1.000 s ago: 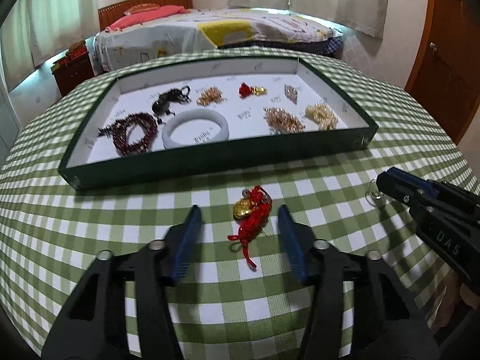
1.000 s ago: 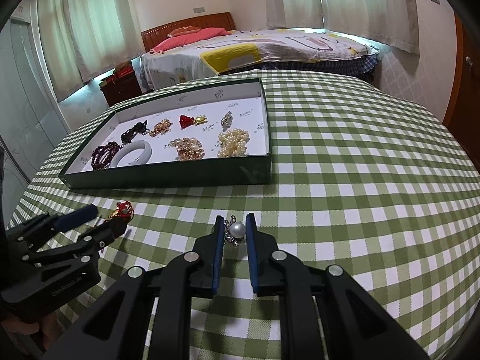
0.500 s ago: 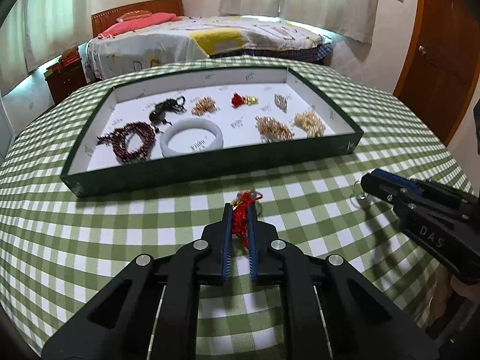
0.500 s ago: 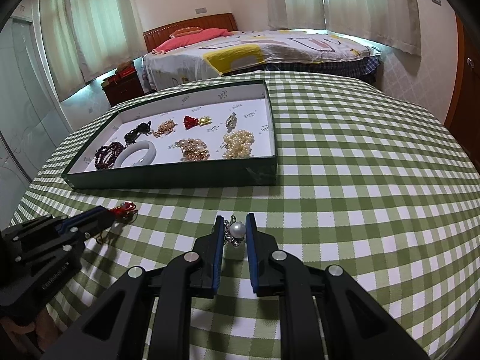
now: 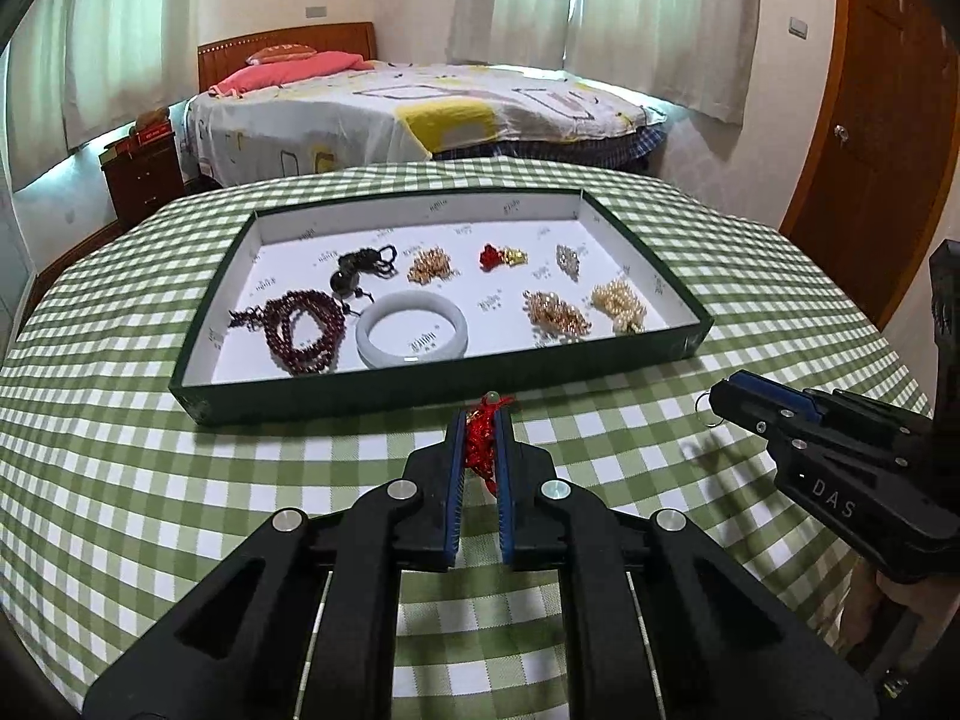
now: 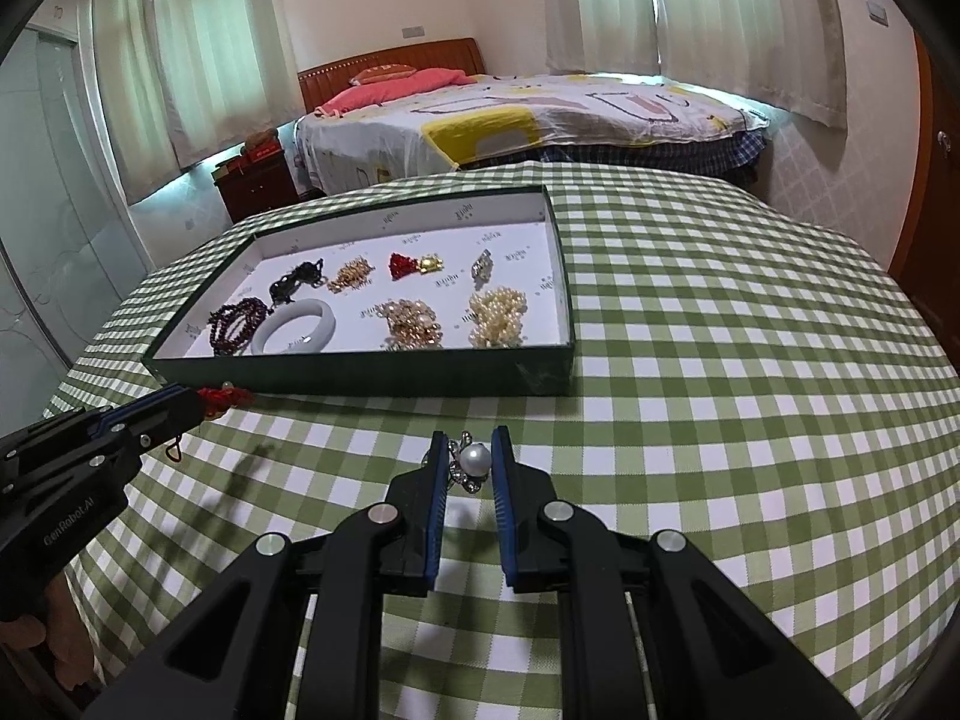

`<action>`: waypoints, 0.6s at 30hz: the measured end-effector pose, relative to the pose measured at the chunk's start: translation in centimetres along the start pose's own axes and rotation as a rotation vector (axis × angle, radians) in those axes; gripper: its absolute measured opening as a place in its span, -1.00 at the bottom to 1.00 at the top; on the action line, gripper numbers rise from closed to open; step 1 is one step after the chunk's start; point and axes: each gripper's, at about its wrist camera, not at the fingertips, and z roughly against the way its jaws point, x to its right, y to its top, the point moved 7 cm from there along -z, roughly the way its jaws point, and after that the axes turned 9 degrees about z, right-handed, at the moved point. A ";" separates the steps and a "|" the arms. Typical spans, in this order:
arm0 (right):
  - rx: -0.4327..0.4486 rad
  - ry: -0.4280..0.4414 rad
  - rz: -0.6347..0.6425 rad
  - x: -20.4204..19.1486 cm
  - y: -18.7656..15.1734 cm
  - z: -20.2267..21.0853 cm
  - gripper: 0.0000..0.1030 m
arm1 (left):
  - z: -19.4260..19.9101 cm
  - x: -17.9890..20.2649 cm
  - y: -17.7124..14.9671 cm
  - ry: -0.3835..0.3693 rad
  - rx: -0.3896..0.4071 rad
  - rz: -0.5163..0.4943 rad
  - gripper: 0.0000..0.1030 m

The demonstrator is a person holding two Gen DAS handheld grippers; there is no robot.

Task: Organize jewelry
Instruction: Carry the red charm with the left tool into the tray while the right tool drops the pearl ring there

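Left gripper [image 5: 480, 420] clenching red tassel charm [image 5: 482, 441], right gripper [image 6: 471, 459] gripping pearl brooch [image 6: 471, 461], both hovering before jewelry tray [image 5: 420, 387].

Both wrist views low, facing tray [image 5: 420, 387].

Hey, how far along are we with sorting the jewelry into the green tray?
Done: the tray already holds eight pieces, among them a white bangle and dark red beads.
In hand: the left tongs pinch a red knotted charm; the right tongs grip a pearl brooch.
Left: both pieces are outside the tray and need placing. No other loose jewelry shows on the tablecloth.
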 end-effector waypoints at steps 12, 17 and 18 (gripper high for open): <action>0.066 0.015 0.022 -1.2 2.9 2.0 -0.71 | 2.3 -0.7 2.6 -0.011 0.070 0.021 -0.82; 0.092 0.011 0.034 -1.4 4.6 2.3 -0.71 | 3.1 -1.2 4.5 -0.015 0.106 0.030 -0.82; 0.097 0.010 0.038 -1.4 5.1 2.2 -0.71 | 3.3 -1.3 4.9 -0.016 0.114 0.032 -0.82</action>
